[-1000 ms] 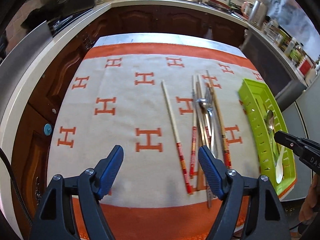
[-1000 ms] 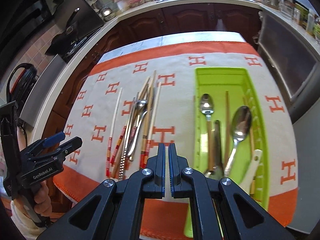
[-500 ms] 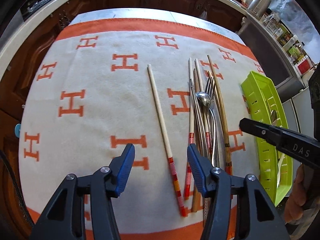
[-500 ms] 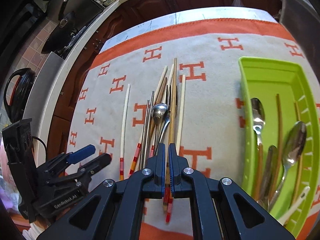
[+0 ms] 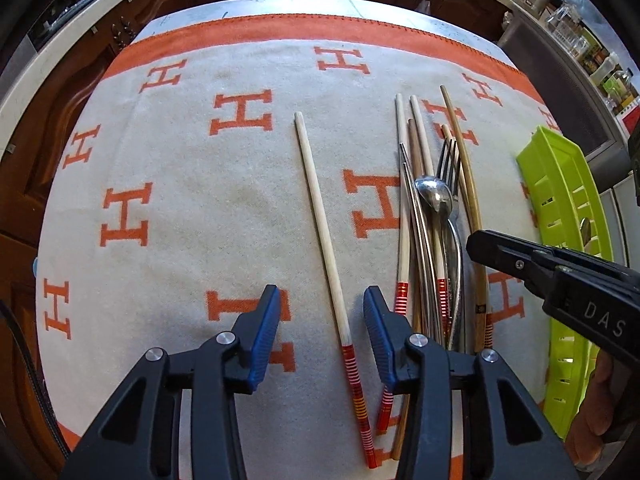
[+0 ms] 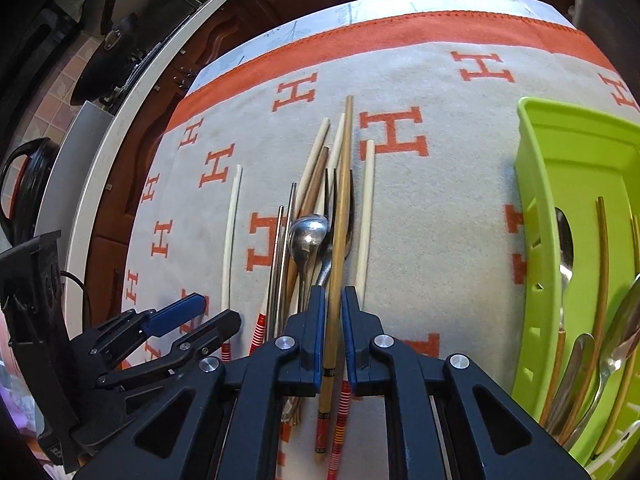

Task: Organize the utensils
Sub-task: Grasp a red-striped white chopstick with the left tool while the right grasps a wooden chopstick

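Note:
A single pale chopstick (image 5: pixel 320 224) with a red-striped end lies on the cloth. My left gripper (image 5: pixel 320 320) is open, its fingers on either side of that chopstick low over the cloth. To the right lies a pile of chopsticks, a spoon (image 5: pixel 434 196) and a fork (image 5: pixel 448 160). In the right wrist view my right gripper (image 6: pixel 331 312) is slightly open, its fingers straddling a brown bamboo chopstick (image 6: pixel 340 232) on top of the pile. The green tray (image 6: pixel 536 160) at the right holds spoons and chopsticks.
A white cloth with orange H marks (image 5: pixel 240 116) covers the table. Dark wooden cabinets and a counter surround it. A stove with pans (image 6: pixel 120 40) is at the far left. The tray's rim (image 5: pixel 560 184) stands by the table's right edge.
Both grippers have moved forward and down toward the utensils. The left gripper has narrowed around the single chopstick. The right gripper has opened slightly around the brown chopstick.

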`<move>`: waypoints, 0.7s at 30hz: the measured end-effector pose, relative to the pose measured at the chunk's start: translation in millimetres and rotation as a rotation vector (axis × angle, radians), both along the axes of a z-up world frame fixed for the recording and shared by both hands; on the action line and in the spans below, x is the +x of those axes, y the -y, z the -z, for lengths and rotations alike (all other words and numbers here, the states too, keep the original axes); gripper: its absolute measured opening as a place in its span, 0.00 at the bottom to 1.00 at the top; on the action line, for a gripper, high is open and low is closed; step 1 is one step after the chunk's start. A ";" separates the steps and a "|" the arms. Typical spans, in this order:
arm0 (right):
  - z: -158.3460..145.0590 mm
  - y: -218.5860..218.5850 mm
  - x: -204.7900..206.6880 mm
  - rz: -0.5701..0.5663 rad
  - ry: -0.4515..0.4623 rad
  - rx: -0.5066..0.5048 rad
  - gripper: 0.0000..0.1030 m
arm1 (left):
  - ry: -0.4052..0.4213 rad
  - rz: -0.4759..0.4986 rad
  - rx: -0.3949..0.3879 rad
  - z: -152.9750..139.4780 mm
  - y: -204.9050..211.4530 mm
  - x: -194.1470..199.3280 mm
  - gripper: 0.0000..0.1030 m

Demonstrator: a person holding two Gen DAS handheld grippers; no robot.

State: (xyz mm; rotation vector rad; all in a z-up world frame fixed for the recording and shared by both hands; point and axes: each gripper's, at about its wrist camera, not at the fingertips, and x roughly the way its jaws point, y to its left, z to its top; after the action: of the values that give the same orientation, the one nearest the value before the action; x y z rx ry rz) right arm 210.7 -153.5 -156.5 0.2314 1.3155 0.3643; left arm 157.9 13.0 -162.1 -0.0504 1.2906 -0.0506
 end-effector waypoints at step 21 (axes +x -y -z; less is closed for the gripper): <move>-19.5 25.6 -24.2 0.048 0.008 0.151 0.07 | 0.013 -0.087 -0.145 -14.7 -20.7 -18.6 0.03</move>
State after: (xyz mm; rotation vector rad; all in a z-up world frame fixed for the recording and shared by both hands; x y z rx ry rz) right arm 186.5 -179.0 -137.0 0.3877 1.2734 0.4238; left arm 139.4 33.7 -147.4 -0.2301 1.2691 -0.0700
